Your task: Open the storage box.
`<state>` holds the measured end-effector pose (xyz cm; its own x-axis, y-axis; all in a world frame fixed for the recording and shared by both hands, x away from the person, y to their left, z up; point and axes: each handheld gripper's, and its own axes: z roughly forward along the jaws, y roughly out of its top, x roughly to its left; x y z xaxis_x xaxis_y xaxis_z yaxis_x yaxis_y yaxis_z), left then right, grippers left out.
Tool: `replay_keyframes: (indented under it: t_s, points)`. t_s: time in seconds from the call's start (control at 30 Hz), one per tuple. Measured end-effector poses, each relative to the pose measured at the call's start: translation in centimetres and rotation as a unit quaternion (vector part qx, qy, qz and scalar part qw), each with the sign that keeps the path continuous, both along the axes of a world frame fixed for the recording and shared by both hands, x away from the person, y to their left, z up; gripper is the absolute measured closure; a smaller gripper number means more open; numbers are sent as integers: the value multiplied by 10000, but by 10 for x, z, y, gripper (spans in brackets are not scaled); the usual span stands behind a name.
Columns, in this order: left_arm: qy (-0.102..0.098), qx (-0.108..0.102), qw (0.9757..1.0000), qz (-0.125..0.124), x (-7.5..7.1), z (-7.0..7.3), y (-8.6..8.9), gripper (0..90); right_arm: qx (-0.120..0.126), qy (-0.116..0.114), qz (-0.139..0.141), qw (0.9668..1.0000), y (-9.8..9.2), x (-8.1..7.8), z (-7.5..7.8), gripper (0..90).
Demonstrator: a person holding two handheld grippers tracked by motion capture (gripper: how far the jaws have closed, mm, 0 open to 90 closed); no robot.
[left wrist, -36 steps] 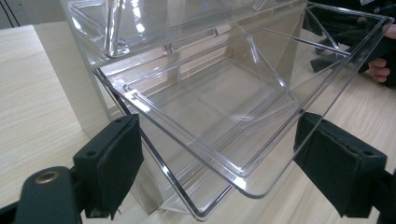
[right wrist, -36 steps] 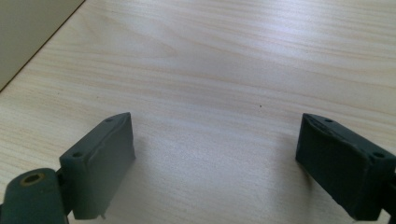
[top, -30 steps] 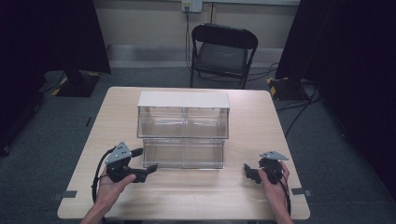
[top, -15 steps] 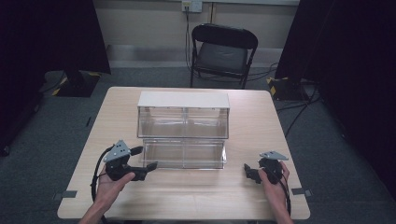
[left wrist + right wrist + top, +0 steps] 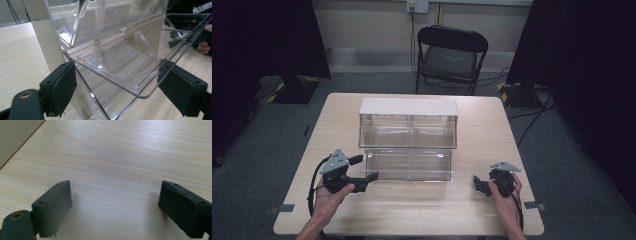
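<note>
Clear acrylic bin approached, nothing gripped yet

Black padded jaws of the left gripper (image 5: 115, 92) are spread wide, and the near left corner of the lower tray (image 5: 140, 93) of the clear acrylic two-tier organizer (image 5: 408, 140) lies between them without being clamped. In the left gripper view the rounded tray corner sits close to one pad, but contact cannot be confirmed. From the high view the left gripper (image 5: 371, 177) is seen pointed at the organizer's front left corner, just beside it.

The right gripper (image 5: 115, 207) is likewise held open, its jaws apart over bare wood with nothing between them. In the high view the right gripper (image 5: 477, 184) is seen well apart from the organizer, off its front right corner, resting low near the wooden table (image 5: 522, 150).

The organizer stands upright at the middle of the table, its white top panel (image 5: 408, 106) in place and both tiers apparently empty. Behind the organizer, beyond the table, a black folding chair (image 5: 451, 55) is seen.

The work is judged to be at its very start: the approach to the lower tray is nearly made, while closing on it and any pulling or lifting remain to be done. No part for the right gripper is yet evident.
</note>
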<state>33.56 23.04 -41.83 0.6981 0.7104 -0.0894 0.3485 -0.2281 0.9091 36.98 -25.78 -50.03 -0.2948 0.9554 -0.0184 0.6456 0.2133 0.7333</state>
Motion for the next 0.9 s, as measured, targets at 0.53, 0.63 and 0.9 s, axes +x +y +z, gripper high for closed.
replay_keyframes:
  t_s: [0.53,0.63,0.9]
  points:
    - [-6,-22,10000,-11,1,3,1,152,0,0,1,10000,0,0,0,107]
    - [-15,12,10000,14,3,5,1,153,-1,8,-12,10000,0,0,0,103]
    - [-27,-15,10000,16,6,8,1,153,-6,6,-13,10000,0,0,0,103]
